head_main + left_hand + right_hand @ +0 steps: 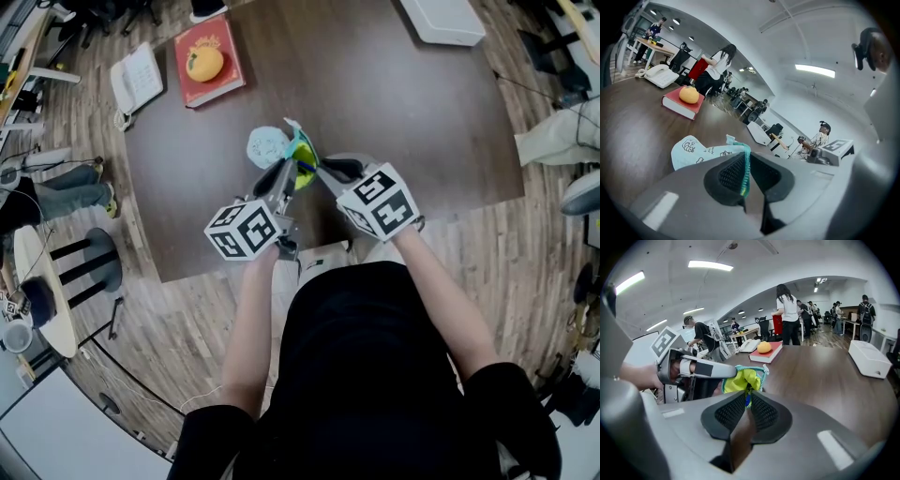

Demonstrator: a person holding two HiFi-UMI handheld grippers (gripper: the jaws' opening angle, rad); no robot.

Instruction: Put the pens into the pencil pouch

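As the table (394, 122) is looked down on from the head view, the pencil pouch (270, 146) is seen gripped over its near half between both tools. The left hand-held gripper (284, 174) is placed at one side of the mouth, the right hand-held gripper (317, 169) at the other. The mouth is pulled apart and yellow lining is shown. Further back, an orange (204, 64) is carried on a red book (225, 86), with a white phone (136, 82) just beside it and a white box (442, 19) well apart at the far edge.

Over to the left gripper view: the pads are clenched on the teal zipper edge (746, 171), and the pale blue body of the pouch is spread beyond them.

Now the right gripper view: the jaws are clamped on the pouch's near rim, where a small blue piece (747, 401) is caught between the pads. Pen or pouch part, it cannot be told. What lies inside the yellow lining cannot be made out.
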